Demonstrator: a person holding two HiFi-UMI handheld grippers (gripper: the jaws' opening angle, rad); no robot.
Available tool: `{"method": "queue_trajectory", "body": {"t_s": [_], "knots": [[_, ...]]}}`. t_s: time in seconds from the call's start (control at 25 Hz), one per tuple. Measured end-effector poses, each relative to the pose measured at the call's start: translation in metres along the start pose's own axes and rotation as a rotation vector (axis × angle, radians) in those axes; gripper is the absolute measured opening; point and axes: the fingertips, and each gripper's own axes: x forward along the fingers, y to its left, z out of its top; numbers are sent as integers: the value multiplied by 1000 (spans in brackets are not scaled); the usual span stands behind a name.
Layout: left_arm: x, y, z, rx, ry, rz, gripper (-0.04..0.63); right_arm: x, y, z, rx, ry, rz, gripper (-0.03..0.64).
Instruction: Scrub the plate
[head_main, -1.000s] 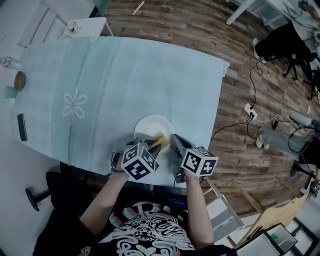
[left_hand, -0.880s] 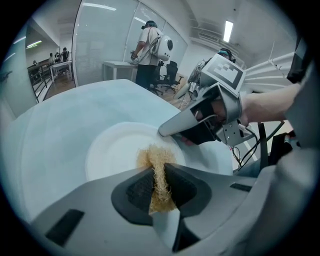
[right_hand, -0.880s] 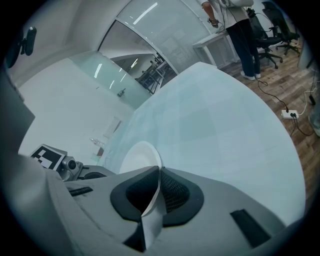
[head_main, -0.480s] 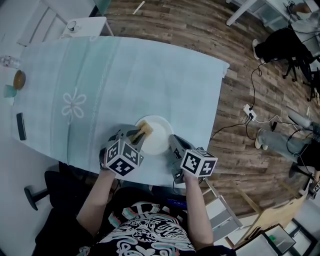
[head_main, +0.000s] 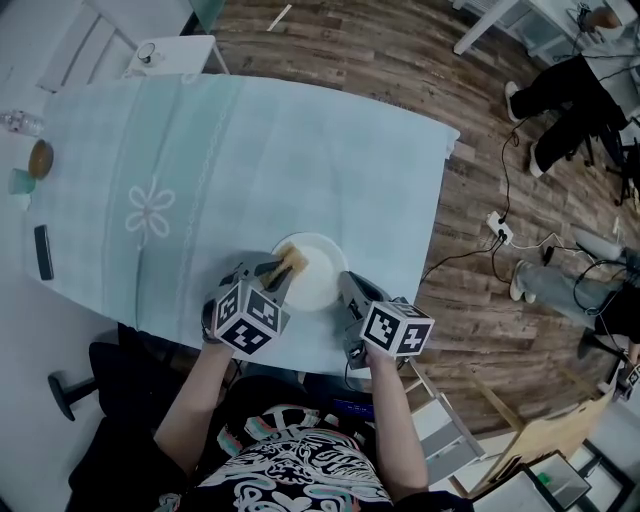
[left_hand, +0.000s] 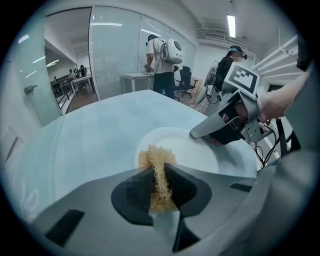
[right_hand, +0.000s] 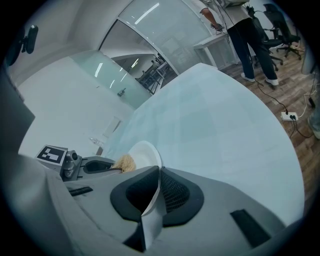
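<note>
A white plate (head_main: 318, 280) lies near the front edge of the table with the pale green cloth (head_main: 200, 170). My left gripper (head_main: 283, 270) is shut on a tan fibrous scrubber (head_main: 293, 259), whose free end rests on the plate's far left part (left_hand: 150, 155). In the left gripper view the scrubber (left_hand: 161, 180) runs between the jaws. My right gripper (head_main: 345, 287) is shut on the plate's near right rim; the right gripper view shows the thin white rim (right_hand: 152, 197) pinched between its pads, with the plate (right_hand: 144, 152) tilted edge-on and the scrubber (right_hand: 125, 162) beside it.
A dark phone (head_main: 43, 253), a small bowl (head_main: 39, 160) and a cup (head_main: 20, 184) lie along the table's left edge. A white stool (head_main: 170, 52) stands behind the table. Cables and a power strip (head_main: 499, 224) lie on the wooden floor at the right, where people stand.
My left gripper carried the scrubber from the plate's near right part across to its far left part, then held there. The right gripper kept its grip and place.
</note>
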Motion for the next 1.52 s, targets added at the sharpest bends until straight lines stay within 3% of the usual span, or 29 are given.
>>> {"method": "queue_trajectory", "body": {"t_s": [0.08, 0.2, 0.28, 0.56, 0.76, 0.84, 0.96, 1.24, 1.28, 1.32, 1.48, 1.52], "knots": [[-3, 2, 0, 4, -10, 21, 72, 0, 1, 0, -7, -4, -3, 29], [-10, 11, -3, 99, 7, 107, 72, 0, 0, 0, -13, -8, -11, 29], [-15, 17, -7, 112, 7, 136, 72, 0, -1, 0, -19, -11, -16, 29], [-31, 60, -38, 11, 31, 252, 74, 0, -1, 0, -48, -31, -50, 29], [-39, 76, -34, -66, -61, 314, 93, -3, 9, 0, -53, -63, -10, 29], [-42, 80, -32, -97, -103, 329, 141, -6, 15, 3, -117, -85, -23, 31], [-46, 82, -29, -138, -155, 324, 227, -9, 19, 7, -226, -106, -71, 34], [-61, 82, -17, -220, -268, 286, 261, -29, 18, 24, -331, -210, -178, 58], [-67, 83, -12, -226, -306, 291, 257, -35, 19, 29, -357, -237, -203, 55], [-75, 84, -6, -229, -352, 300, 225, -42, 22, 34, -392, -268, -221, -7], [-108, 81, 19, -219, -515, 338, 18, -71, 51, 50, -560, -384, -215, -6], [-116, 77, 25, -213, -541, 345, 18, -78, 59, 51, -595, -403, -213, -6]]}}
